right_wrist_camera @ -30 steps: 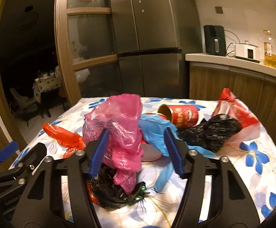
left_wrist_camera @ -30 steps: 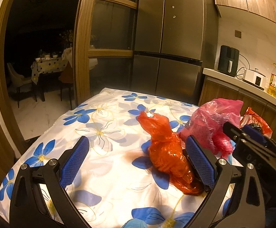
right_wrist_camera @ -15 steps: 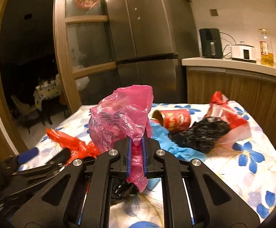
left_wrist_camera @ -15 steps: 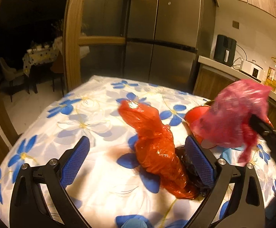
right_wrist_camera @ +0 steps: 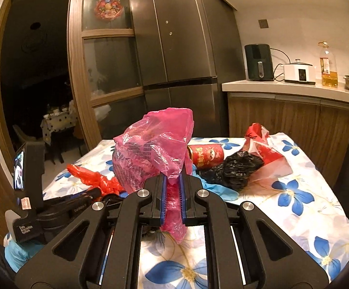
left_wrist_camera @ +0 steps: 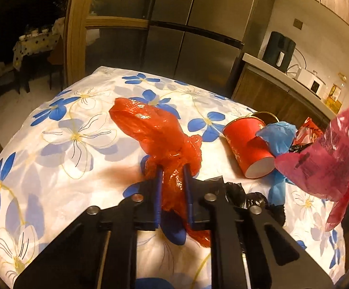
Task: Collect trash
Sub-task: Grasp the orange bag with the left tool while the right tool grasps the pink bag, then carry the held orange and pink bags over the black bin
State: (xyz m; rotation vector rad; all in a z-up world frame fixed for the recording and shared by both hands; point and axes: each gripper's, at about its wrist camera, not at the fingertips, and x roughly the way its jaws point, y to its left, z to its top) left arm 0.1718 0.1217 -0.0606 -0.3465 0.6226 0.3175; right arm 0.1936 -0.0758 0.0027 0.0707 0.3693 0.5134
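Two tongs each grip a plastic bag over the flowered tablecloth (left_wrist_camera: 61, 159). The left tongs (left_wrist_camera: 172, 175) are closing, their blue pads pinching the orange bag (left_wrist_camera: 155, 130), whose far end lies on the cloth ahead. The right tongs (right_wrist_camera: 173, 192) are clamped tight on the pink bag (right_wrist_camera: 150, 154), which is held clear of the table. Left of the orange bag the cloth is bare out to its rounded edge. Beyond the pink bag lie a red can (right_wrist_camera: 206, 155), a black bag (right_wrist_camera: 237, 168) and a red wrapper (right_wrist_camera: 263, 144); their print is unreadable.
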